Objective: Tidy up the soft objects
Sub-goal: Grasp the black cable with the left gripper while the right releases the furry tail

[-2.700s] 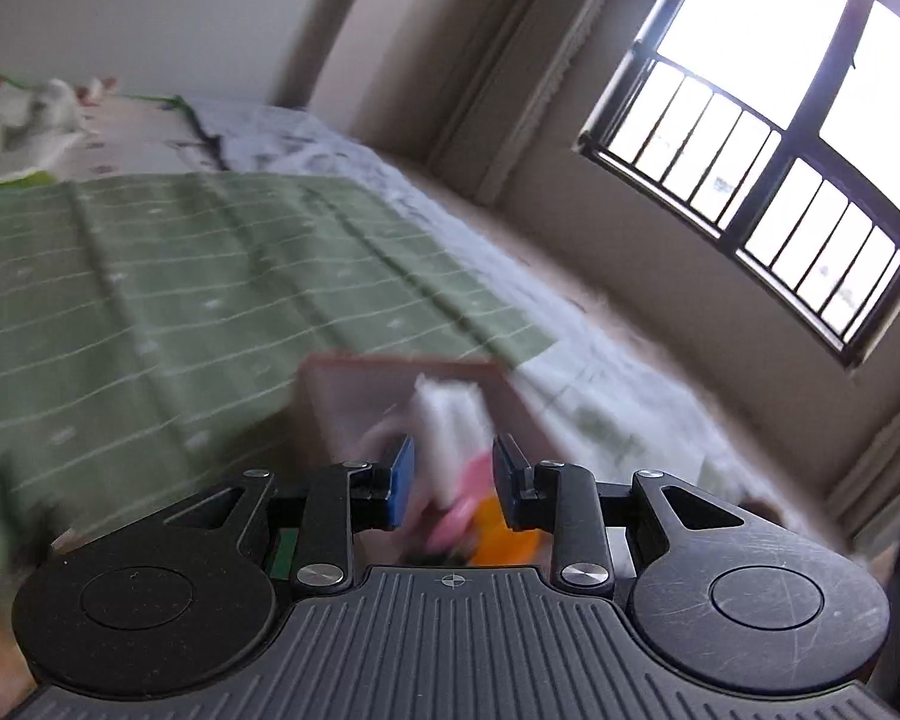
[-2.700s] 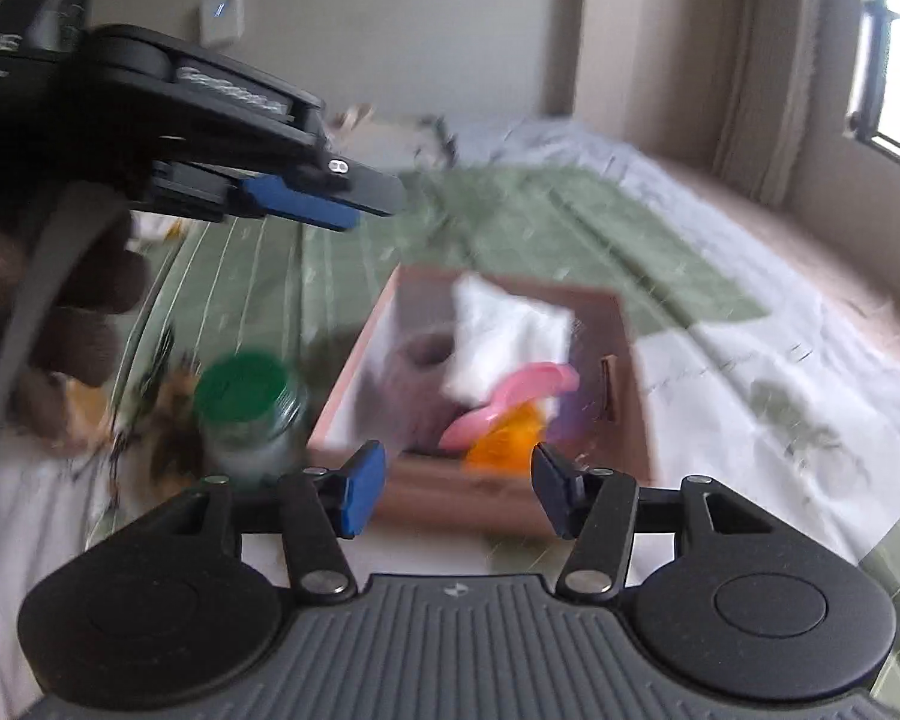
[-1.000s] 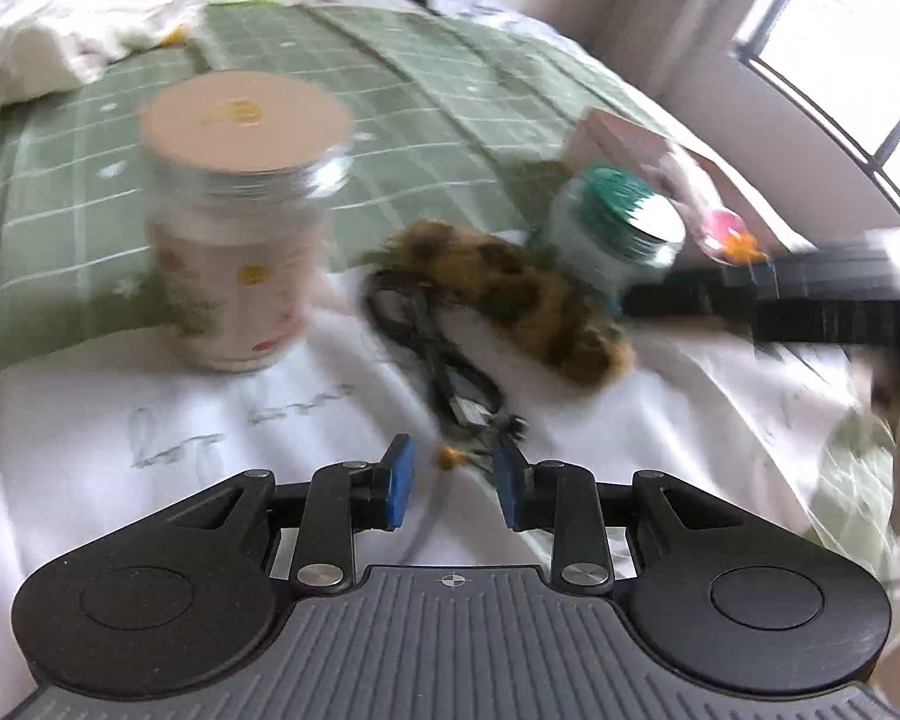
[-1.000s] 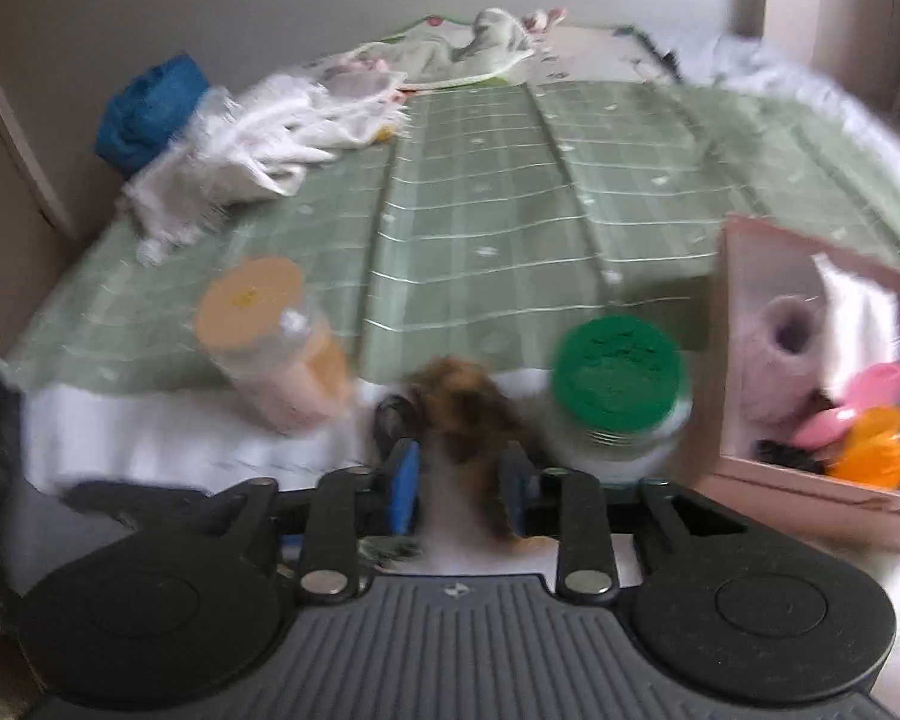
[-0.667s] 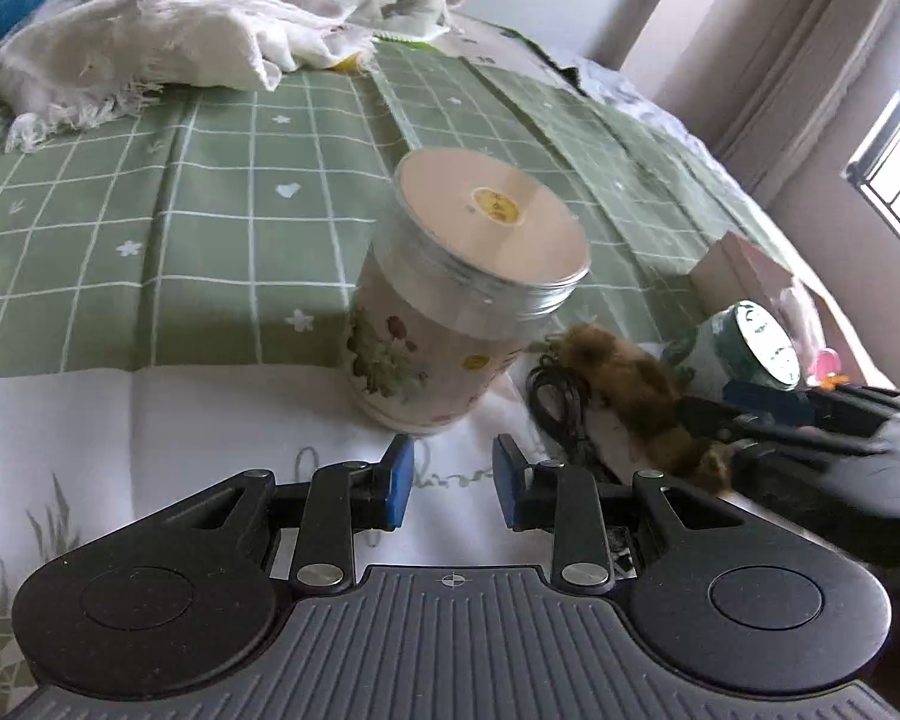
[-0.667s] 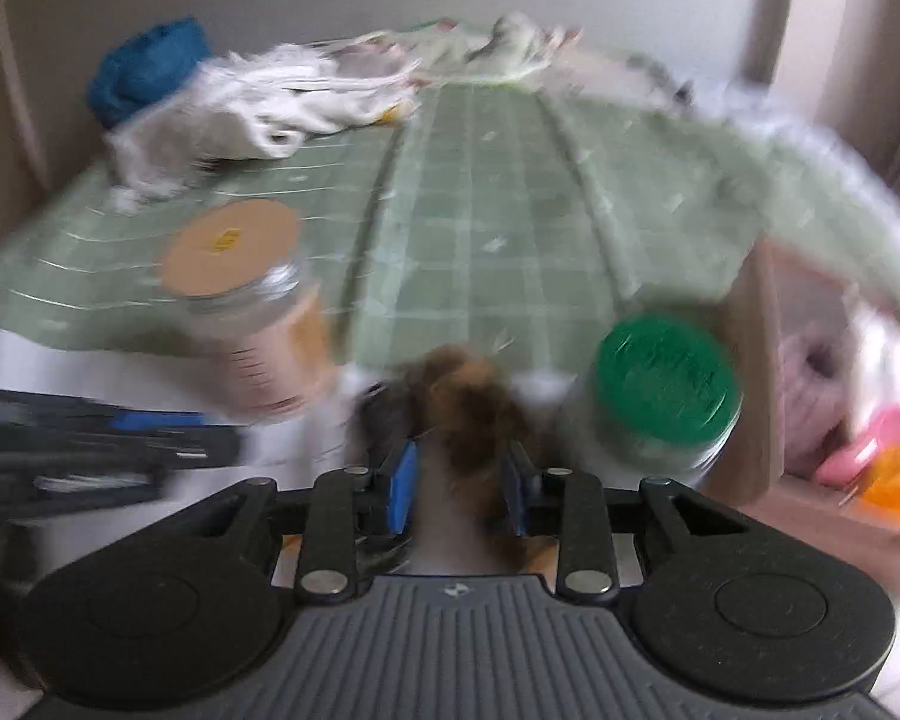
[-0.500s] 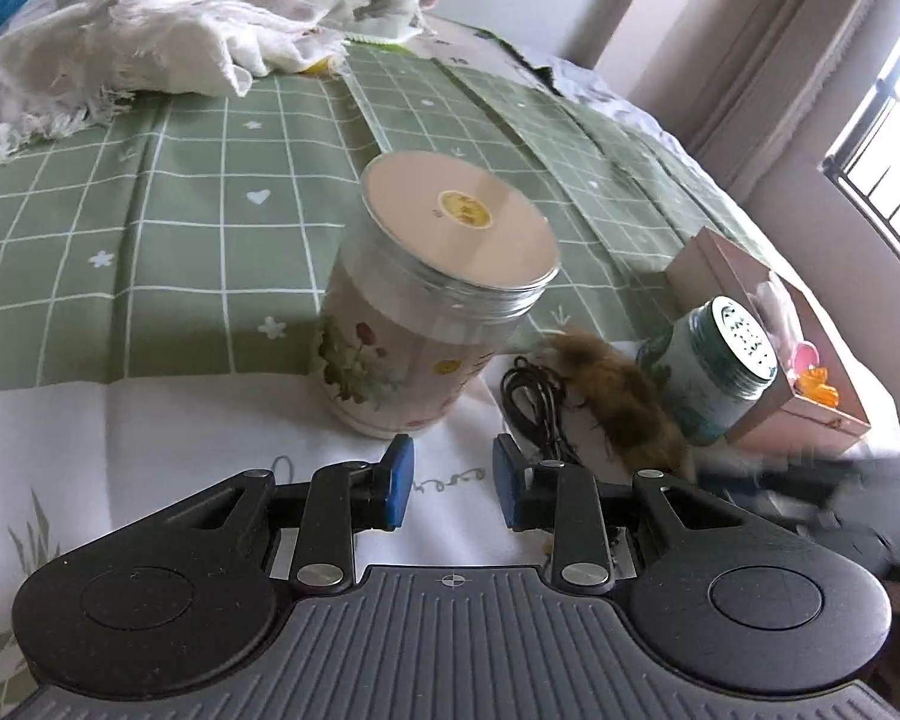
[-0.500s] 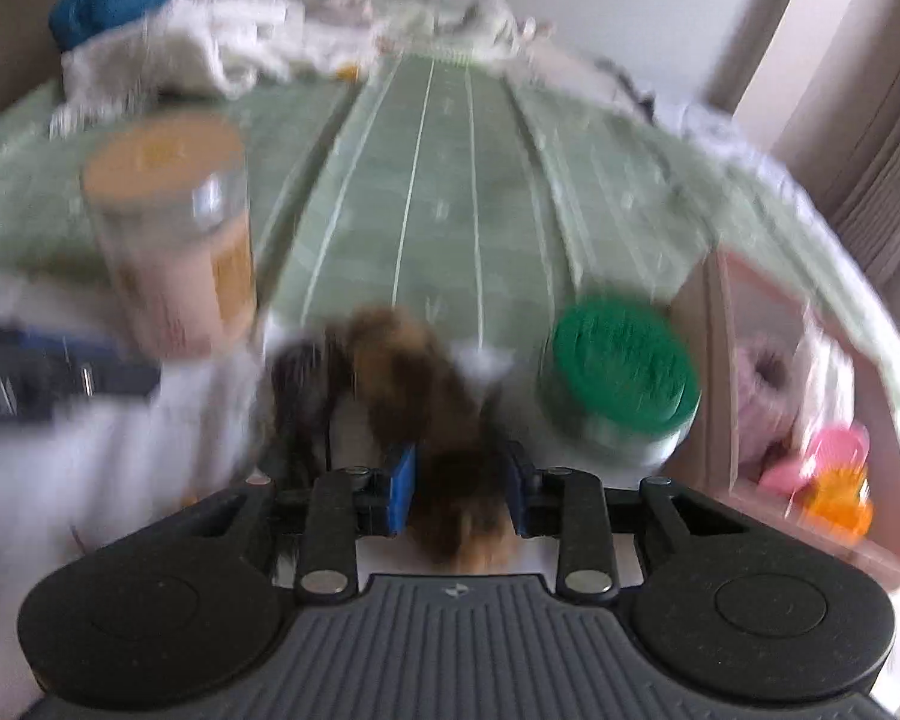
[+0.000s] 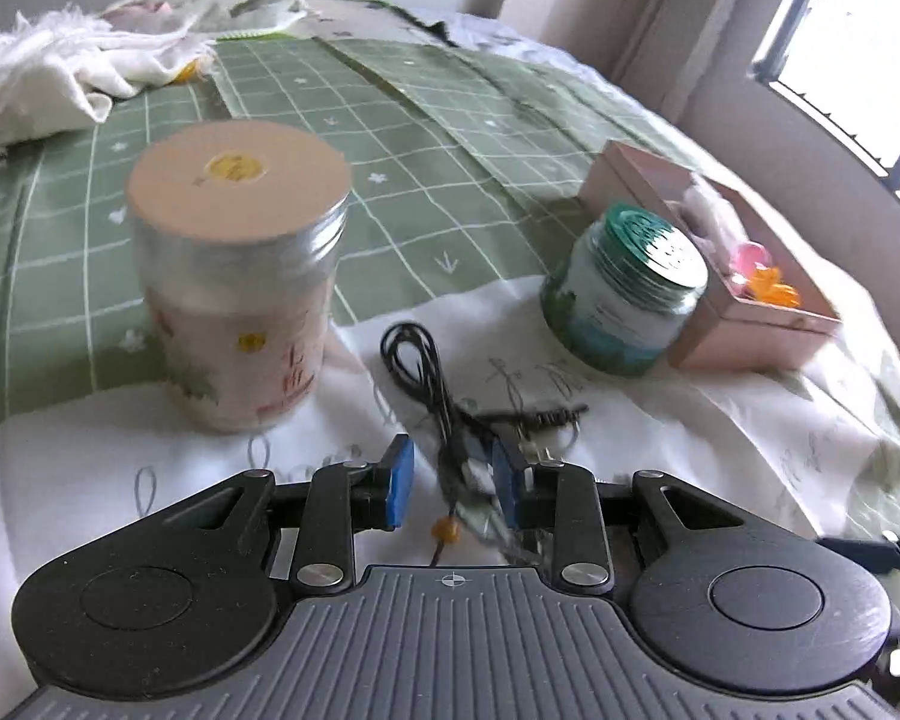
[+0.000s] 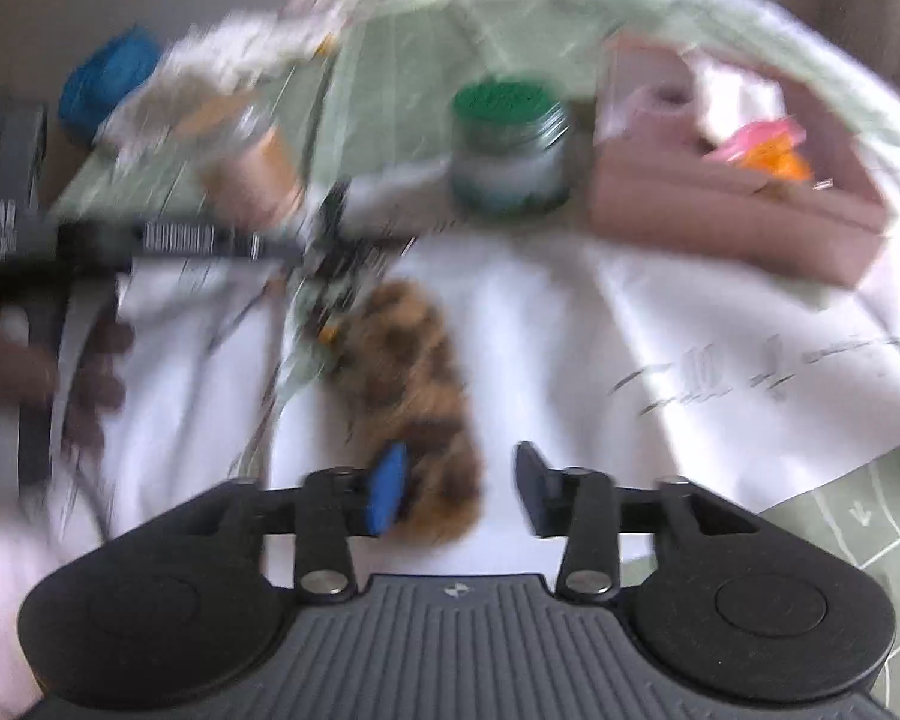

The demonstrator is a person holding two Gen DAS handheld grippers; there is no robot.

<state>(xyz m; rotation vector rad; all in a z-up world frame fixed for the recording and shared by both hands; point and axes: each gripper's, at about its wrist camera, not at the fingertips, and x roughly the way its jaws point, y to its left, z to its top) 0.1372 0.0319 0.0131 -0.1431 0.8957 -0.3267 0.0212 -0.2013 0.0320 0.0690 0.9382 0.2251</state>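
Observation:
A leopard-print furry piece (image 10: 414, 384) lies on the white cloth, pulled away from the jars. My right gripper (image 10: 457, 492) is opening. The piece's near end sits between the jaws by the blue left pad (image 10: 384, 492), and the right pad stands clear of it. The pink box (image 9: 750, 324) at the right holds a pink fluffy piece, white cloth and pink and orange items. My left gripper (image 9: 452, 489) hovers open over a black cable (image 9: 426, 378) with an orange bead. A hand holds it at the left of the blurred right wrist view.
A tall jar with a beige lid (image 9: 240, 276) stands left of the cable. A green-lidded jar (image 9: 624, 288) stands against the pink box. White fringed cloth (image 9: 60, 78) and a blue bundle (image 10: 108, 78) lie at the far end of the green checked bedspread (image 9: 426, 120).
The right gripper, shut on the furry piece, dragged it from beside the green-lidded jar toward the near side, then spread its jaws. The left gripper's view swung right over the cable.

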